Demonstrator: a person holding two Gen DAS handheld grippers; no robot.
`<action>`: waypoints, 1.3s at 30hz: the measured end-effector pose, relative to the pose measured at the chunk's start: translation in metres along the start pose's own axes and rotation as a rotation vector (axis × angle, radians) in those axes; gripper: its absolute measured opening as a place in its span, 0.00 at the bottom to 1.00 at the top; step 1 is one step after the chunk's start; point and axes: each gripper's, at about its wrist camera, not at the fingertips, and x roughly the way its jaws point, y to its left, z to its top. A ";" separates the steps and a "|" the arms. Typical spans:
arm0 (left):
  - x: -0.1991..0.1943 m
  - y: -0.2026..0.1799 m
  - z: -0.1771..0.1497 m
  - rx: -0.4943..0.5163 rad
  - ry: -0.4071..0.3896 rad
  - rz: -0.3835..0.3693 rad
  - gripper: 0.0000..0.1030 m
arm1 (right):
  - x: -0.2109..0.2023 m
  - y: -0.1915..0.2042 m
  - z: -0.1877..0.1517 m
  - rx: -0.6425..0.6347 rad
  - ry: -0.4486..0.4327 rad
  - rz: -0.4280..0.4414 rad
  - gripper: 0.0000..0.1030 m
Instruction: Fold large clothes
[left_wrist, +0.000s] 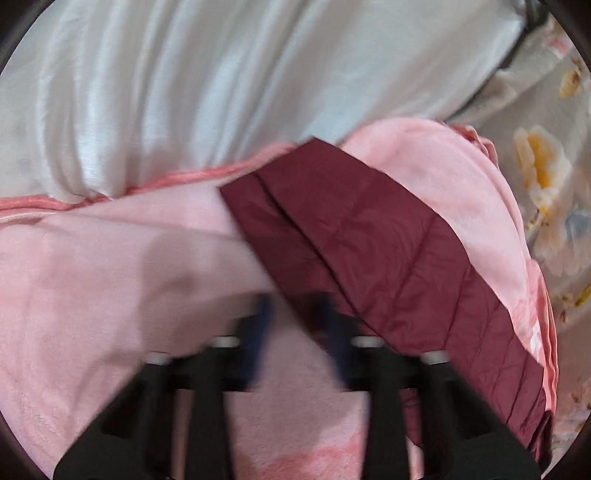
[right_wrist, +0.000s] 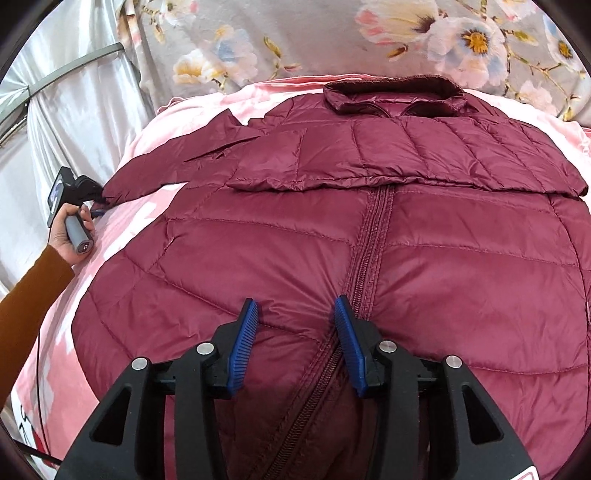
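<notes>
Maroon quilted puffer jacket (right_wrist: 369, 258) lies zipped, front up, on the pink blanket (right_wrist: 122, 236), its right sleeve already across the chest; I judge the left sleeve (left_wrist: 369, 240) fold is in hand, next carry its cuff inward. Left gripper (left_wrist: 295, 314) at the cuff, blurred, grip untellable; right gripper (right_wrist: 295, 310) wide, empty over the zip (right_wrist: 369, 236); no legible writing.

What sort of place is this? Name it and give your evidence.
Probably a bedroom: the maroon puffer jacket lies spread on a pink blanket over what looks like a bed, with floral bedding behind and a silvery satin sheet alongside.
</notes>
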 end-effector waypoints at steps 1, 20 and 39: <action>-0.001 -0.002 0.000 0.004 0.004 -0.005 0.01 | 0.000 0.000 0.000 -0.002 0.000 -0.002 0.41; -0.288 -0.252 -0.250 0.783 -0.234 -0.588 0.00 | -0.042 -0.033 -0.013 0.153 -0.112 -0.003 0.51; -0.257 -0.241 -0.357 0.815 0.044 -0.676 0.80 | -0.091 -0.128 -0.017 0.326 -0.190 -0.109 0.60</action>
